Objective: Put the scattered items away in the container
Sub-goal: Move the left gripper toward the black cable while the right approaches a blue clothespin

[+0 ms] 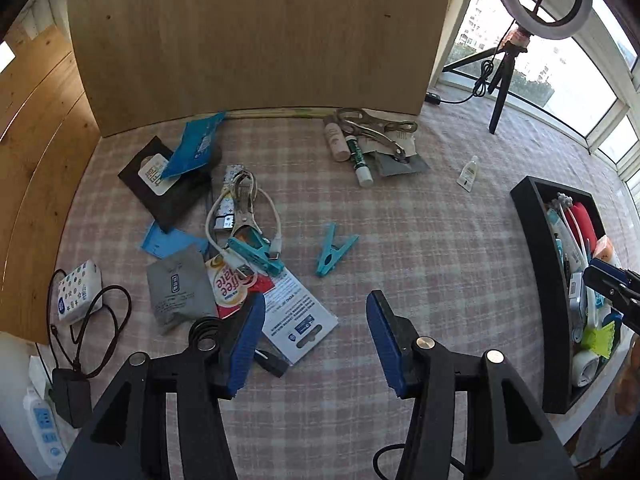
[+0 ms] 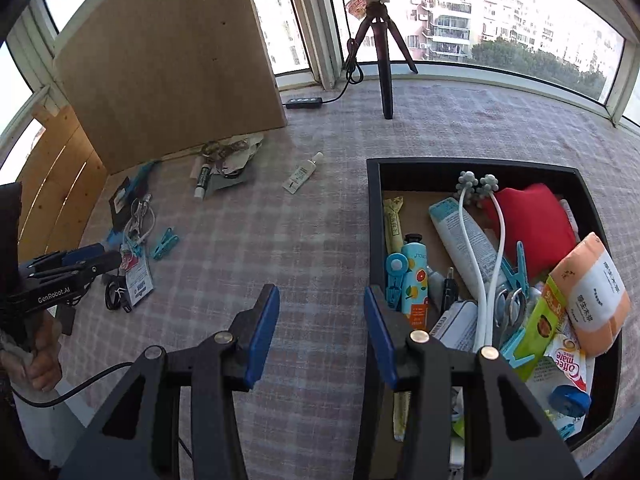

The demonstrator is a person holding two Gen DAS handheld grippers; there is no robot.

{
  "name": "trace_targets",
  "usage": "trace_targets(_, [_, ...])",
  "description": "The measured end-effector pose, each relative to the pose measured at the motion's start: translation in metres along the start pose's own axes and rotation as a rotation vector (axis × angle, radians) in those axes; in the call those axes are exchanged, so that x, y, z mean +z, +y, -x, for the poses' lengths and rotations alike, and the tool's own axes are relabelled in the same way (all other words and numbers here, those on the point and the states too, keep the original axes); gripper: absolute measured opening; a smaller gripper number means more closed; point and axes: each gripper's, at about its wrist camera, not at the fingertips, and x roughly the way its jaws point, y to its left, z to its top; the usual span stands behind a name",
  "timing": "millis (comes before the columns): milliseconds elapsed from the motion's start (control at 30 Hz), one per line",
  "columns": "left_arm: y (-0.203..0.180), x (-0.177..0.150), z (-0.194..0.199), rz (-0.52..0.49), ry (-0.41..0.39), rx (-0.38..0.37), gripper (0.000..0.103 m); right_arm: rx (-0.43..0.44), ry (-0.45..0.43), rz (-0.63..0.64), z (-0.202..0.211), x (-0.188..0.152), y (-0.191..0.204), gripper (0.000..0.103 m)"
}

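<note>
1. Left hand-held gripper (image 1: 316, 340): jaws part open, nothing between the blue pads; it hangs over the pink checked tabletop (image 1: 420, 240).
2. Right hand-held gripper (image 2: 322, 336): jaws part open, empty, just beside the left wall of the black rectangular container (image 2: 374, 240).
3. The container sits at 3 o'clock in the left wrist view and is already well filled with tubes, packets and pegs.
4. Nearest loose item: a teal plastic clothes peg (image 1: 334, 254), alone at 12 o'clock from the left jaws. Judged light, stiff and slightly slick; best pinched across its flat arms.
5. At 10 o'clock lies a heap: a white looped cable (image 1: 276, 216) tangled with a metal spring clip (image 1: 244, 204) and a second teal peg (image 1: 256, 256), over flat paper sachets (image 1: 176, 292). The cable is limp and will likely drag its neighbours; the sachets are thin and hard to lift off cloth.
6. A small white tube (image 1: 469, 174) lies alone at 1 o'clock.
7. A brown upright board (image 1: 256, 40) closes off 12 o'clock; the middle of the cloth is open for travel.
</note>
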Motion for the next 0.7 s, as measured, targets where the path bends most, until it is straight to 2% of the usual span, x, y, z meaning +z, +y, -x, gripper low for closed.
trace_targets(167, [0.077,-0.012,-0.007,0.149,0.034,0.044,0.05,0.048,0.052,0.088,-0.026,0.011,0.046,0.043])
trace_targets(333, [0.123,-0.021,-0.018,0.237,0.067,0.06,0.05,0.089,0.108,0.146,-0.052,0.016,0.089,0.043])
trace_targets(533, [0.134,-0.026,-0.04,0.297,0.119,0.0,0.051,0.116,0.187,0.169,-0.089,0.023,0.132,0.043])
trace_targets(633, [0.122,-0.03,-0.044,0.259,0.127,-0.032,0.055,0.127,0.214,0.181,-0.104,0.025,0.15,0.043])
trace_targets(700, [0.112,-0.034,-0.047,0.22,0.135,-0.026,0.055,0.138,0.226,0.2,-0.112,0.025,0.16,0.043])
